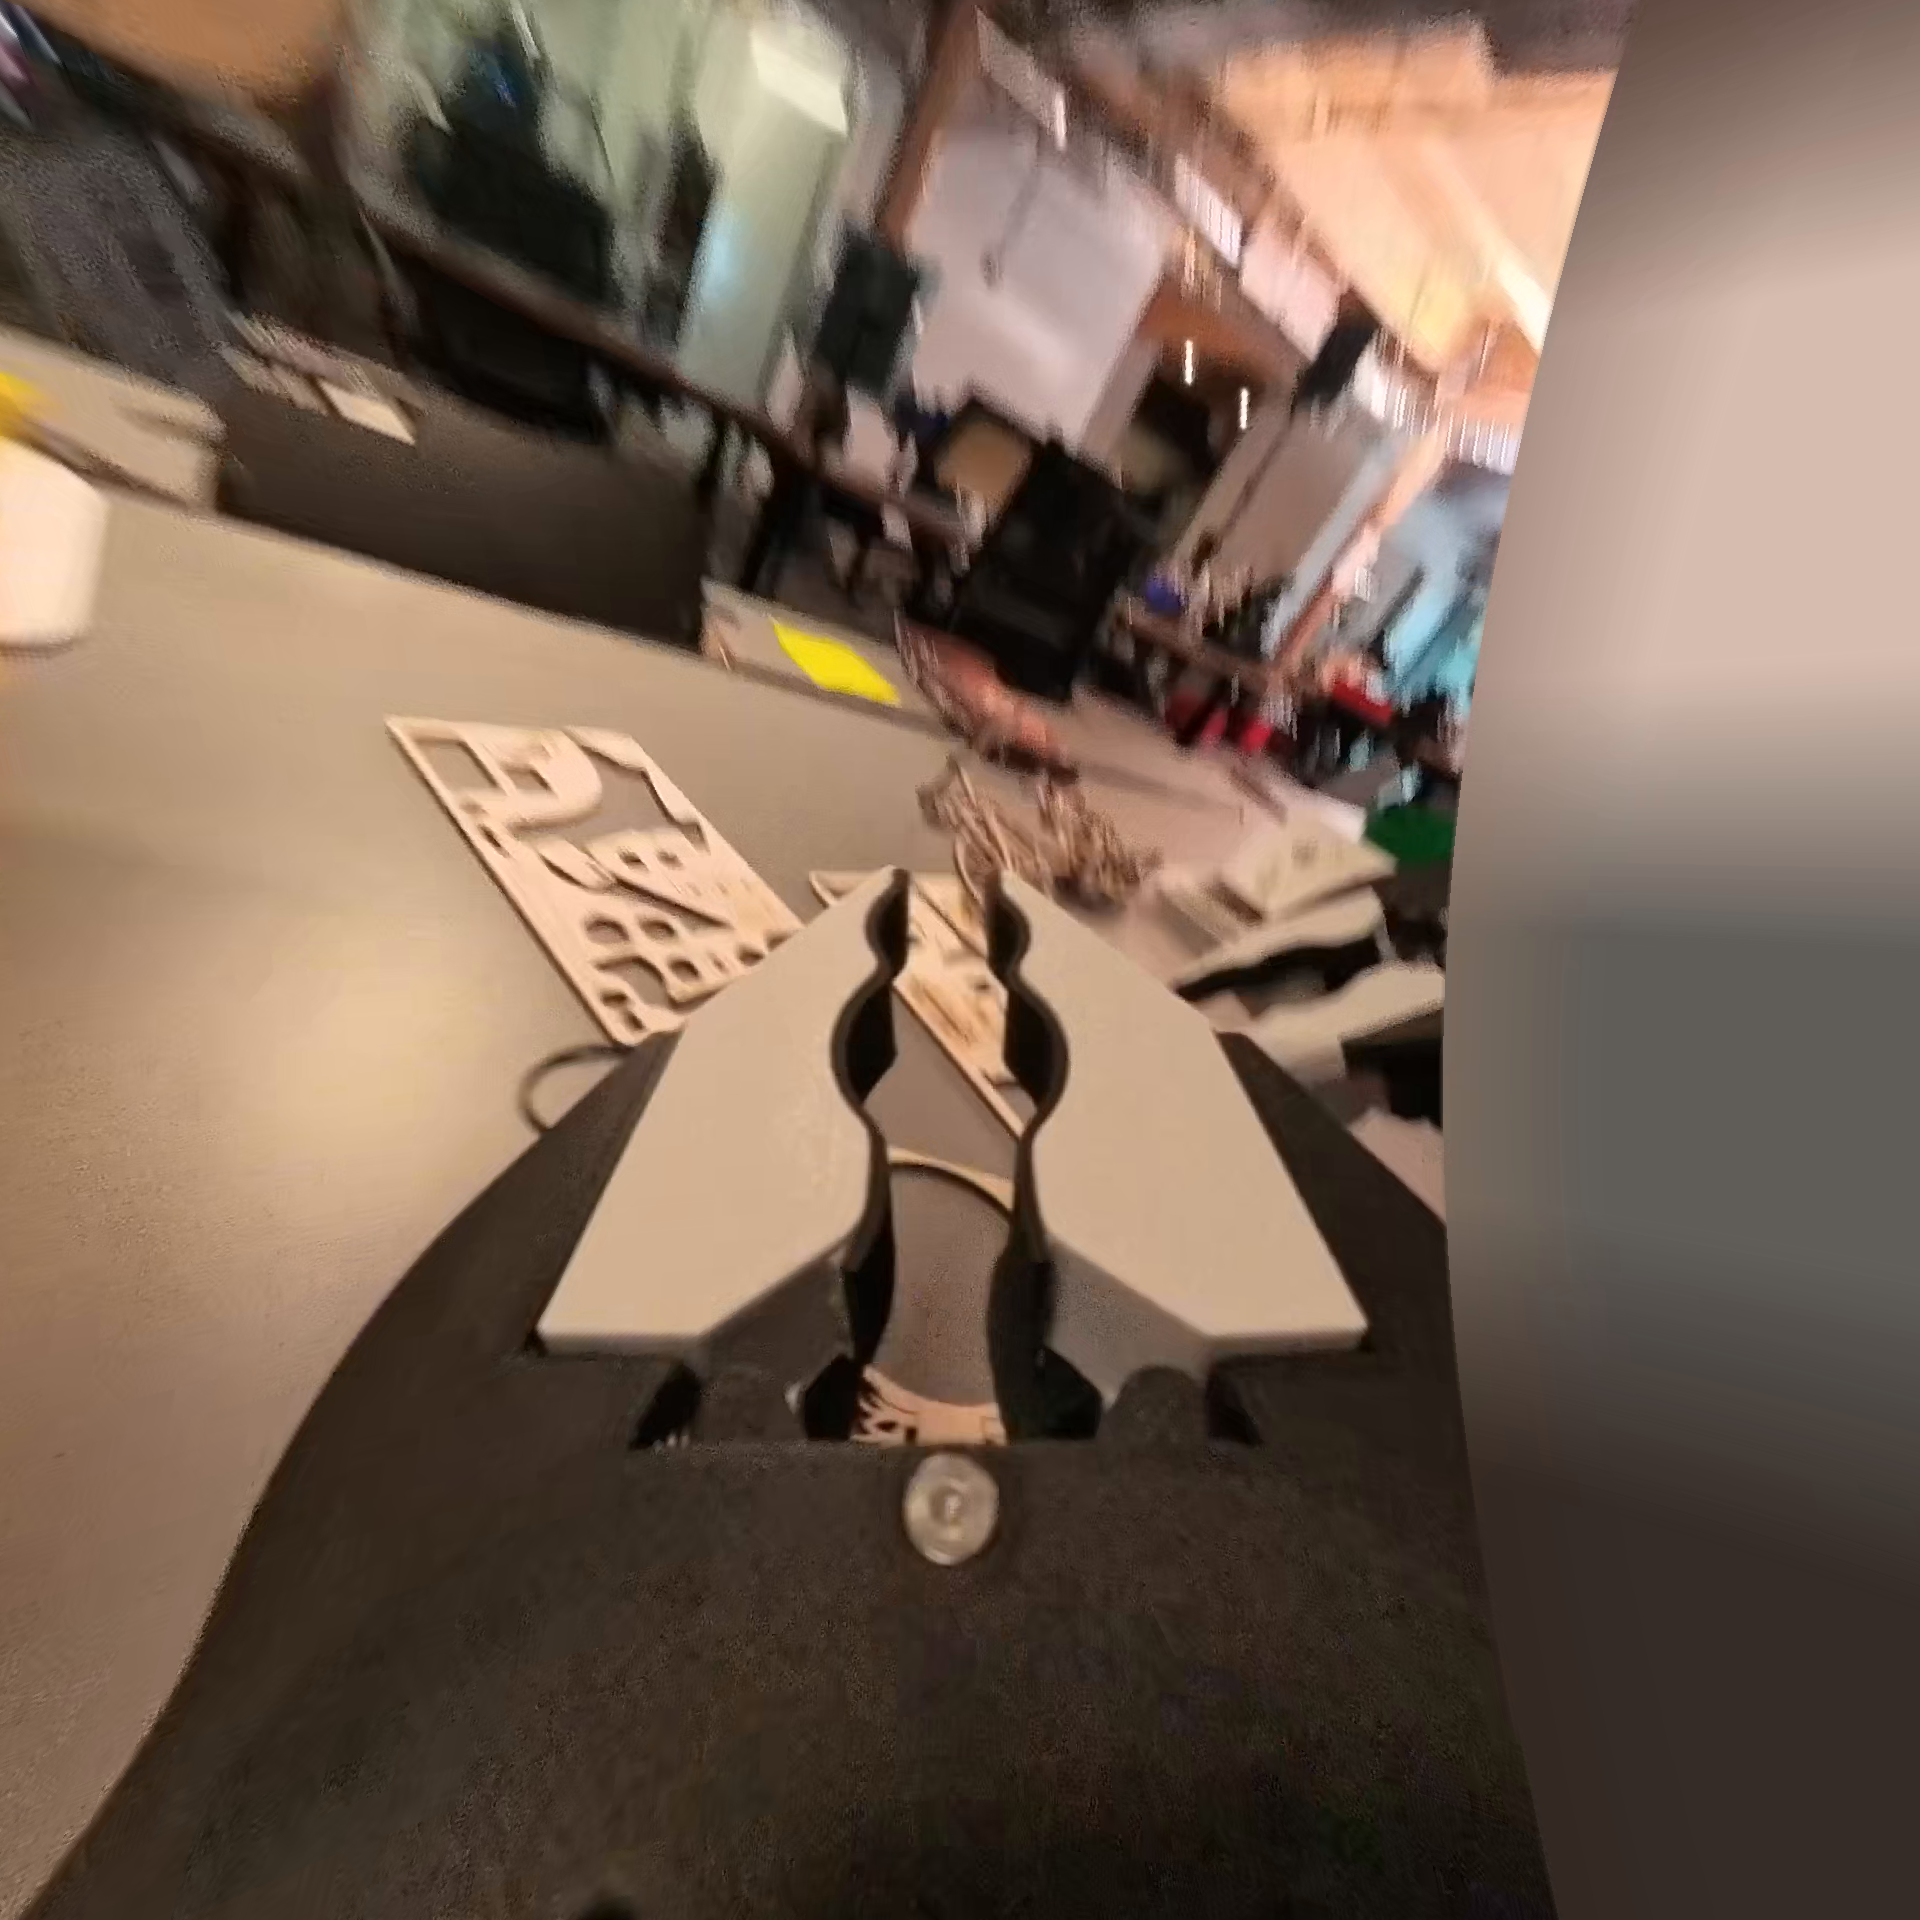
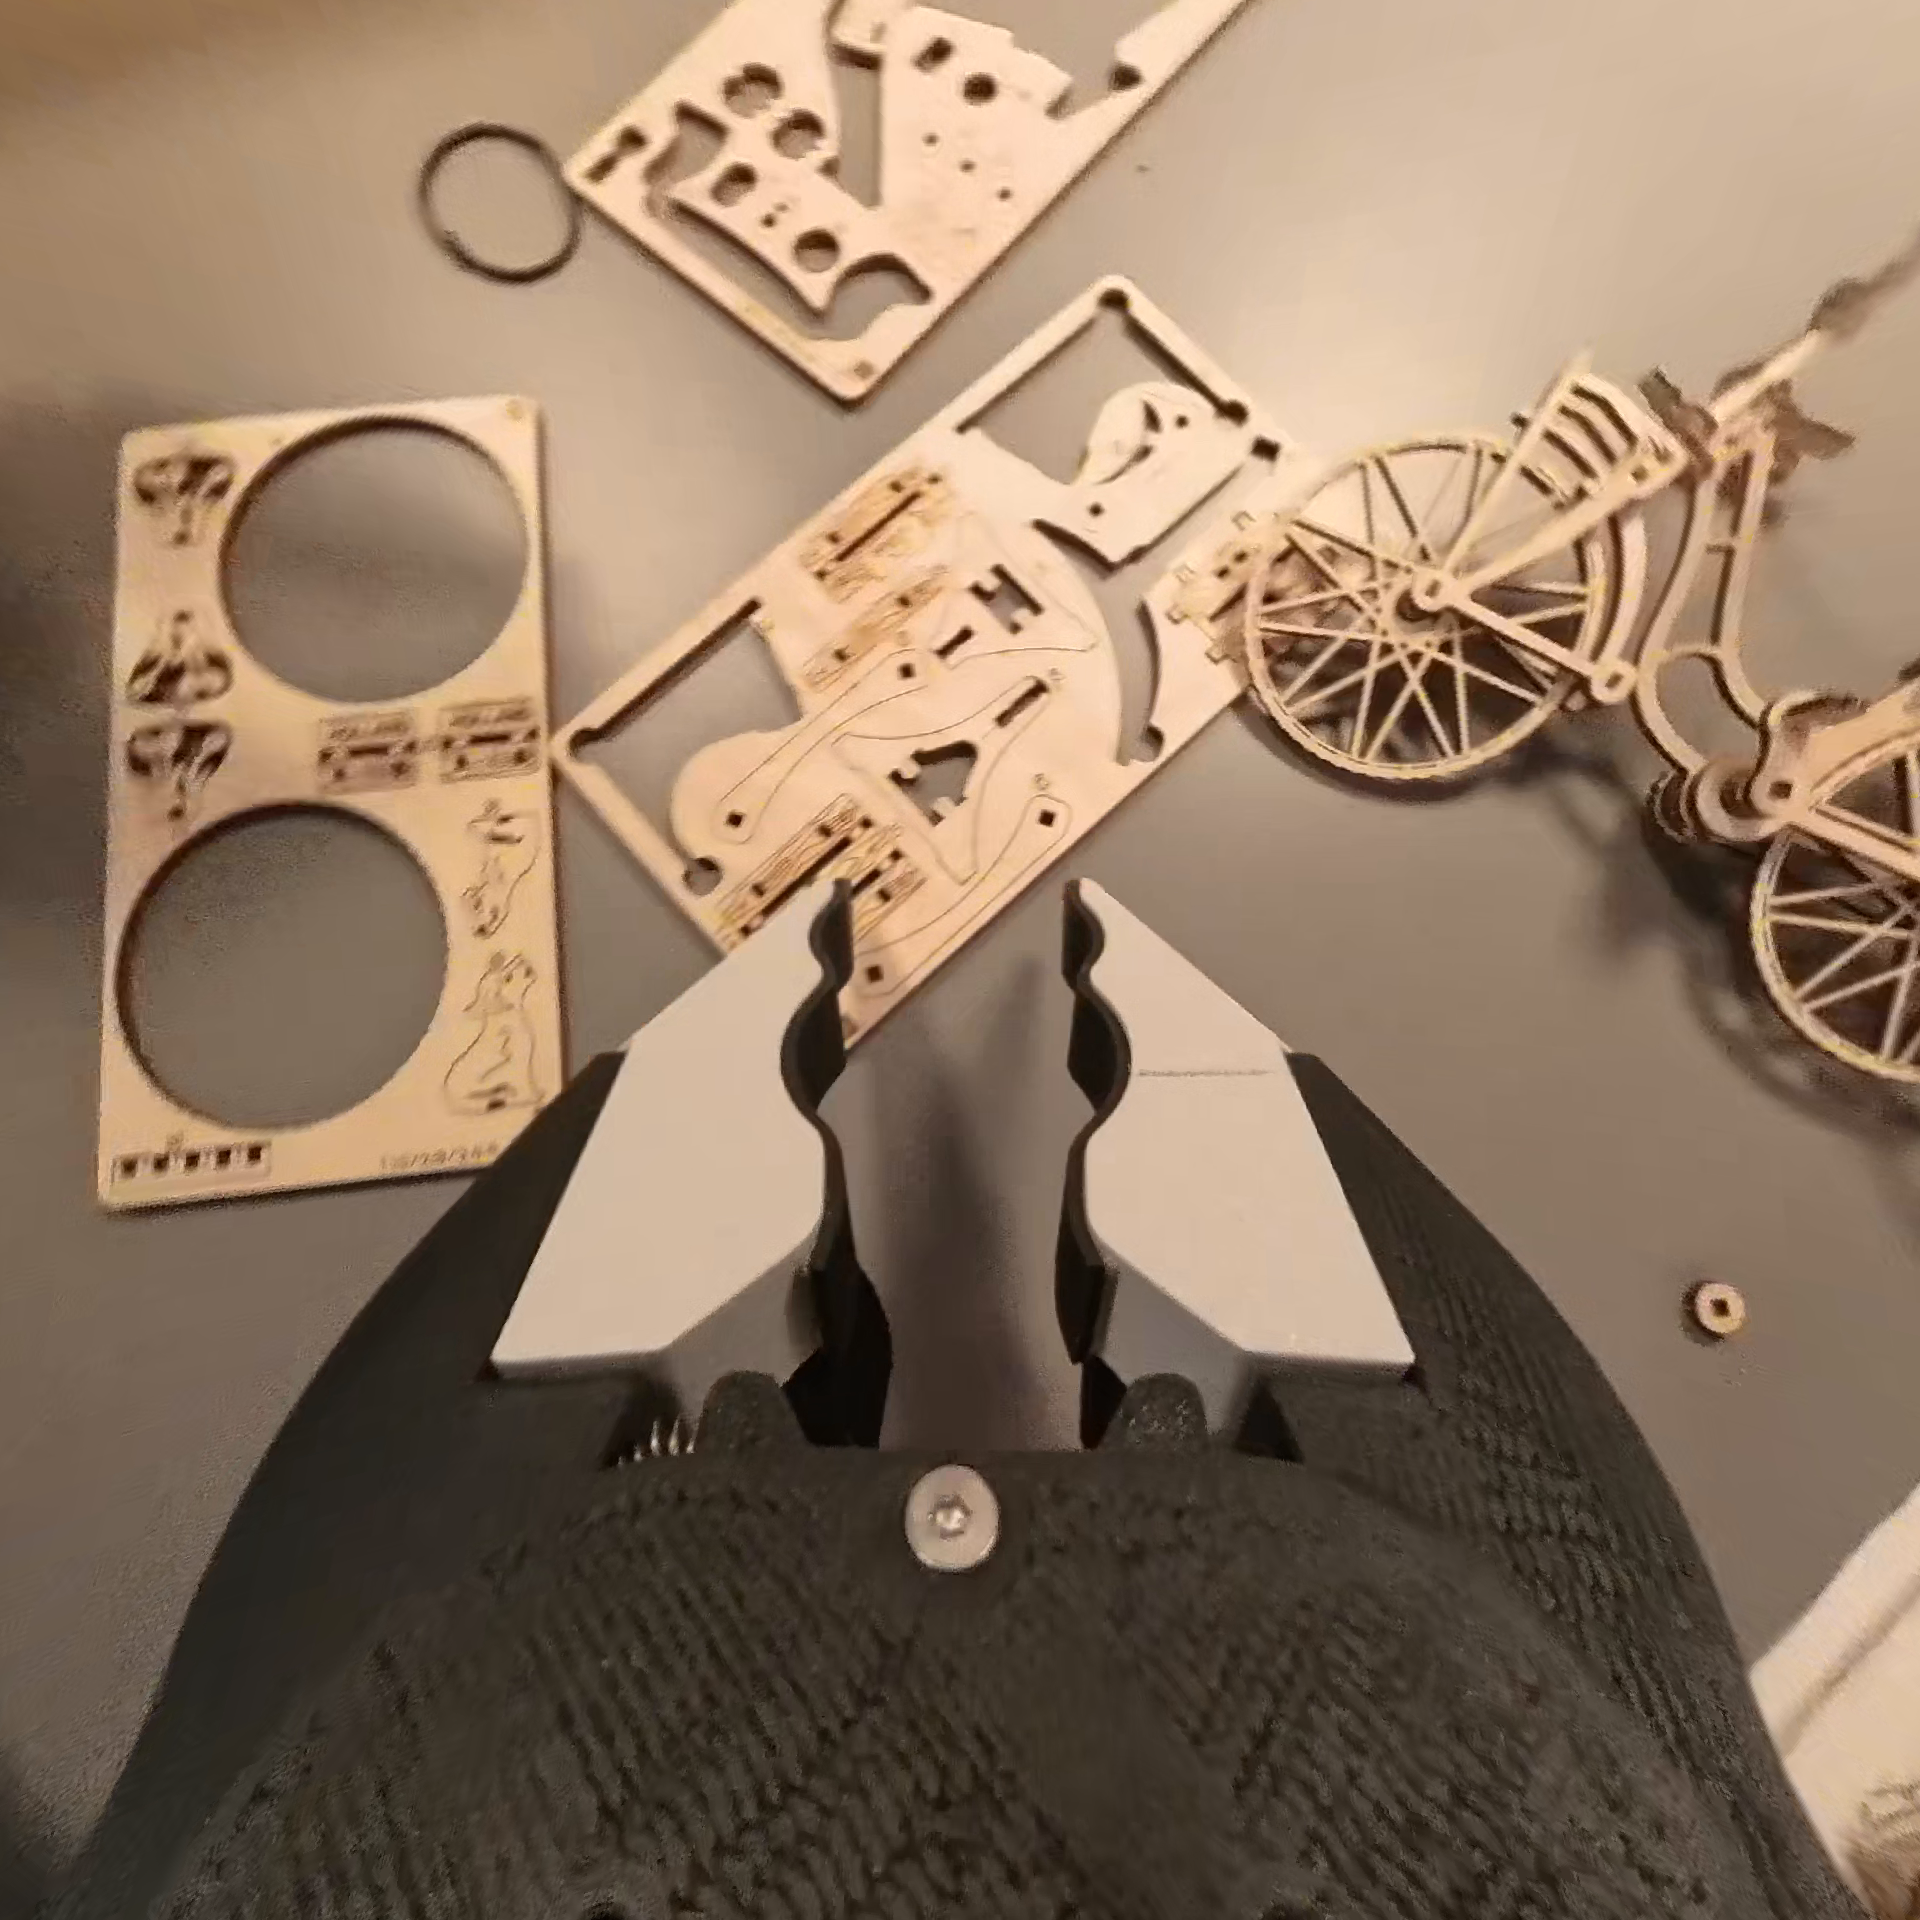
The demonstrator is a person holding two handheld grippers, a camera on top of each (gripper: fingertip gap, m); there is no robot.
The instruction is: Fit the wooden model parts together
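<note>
In the right wrist view three flat wooden part sheets lie on the grey table: one with two round holes [image 2: 343, 748] at the left, one with cut-out parts [image 2: 914, 665] in the middle, and one [image 2: 956, 239] at the top. A part-built wooden bicycle model [image 2: 1418, 597] lies at the right. My right gripper [image 2: 956, 894] is open and empty above the middle sheet's near corner. In the blurred left wrist view my left gripper [image 1: 949, 883] is narrowly open and empty, low over the table, pointing at the sheets [image 1: 582, 852] and the bicycle model [image 1: 1039, 831].
A dark metal ring [image 2: 428, 197] lies by the top sheet. A small wooden washer [image 2: 1714, 1309] lies alone at the right. White paper [image 2: 1849, 1683] sits at the bottom right corner. In the left wrist view a white container [image 1: 42, 561] stands far left.
</note>
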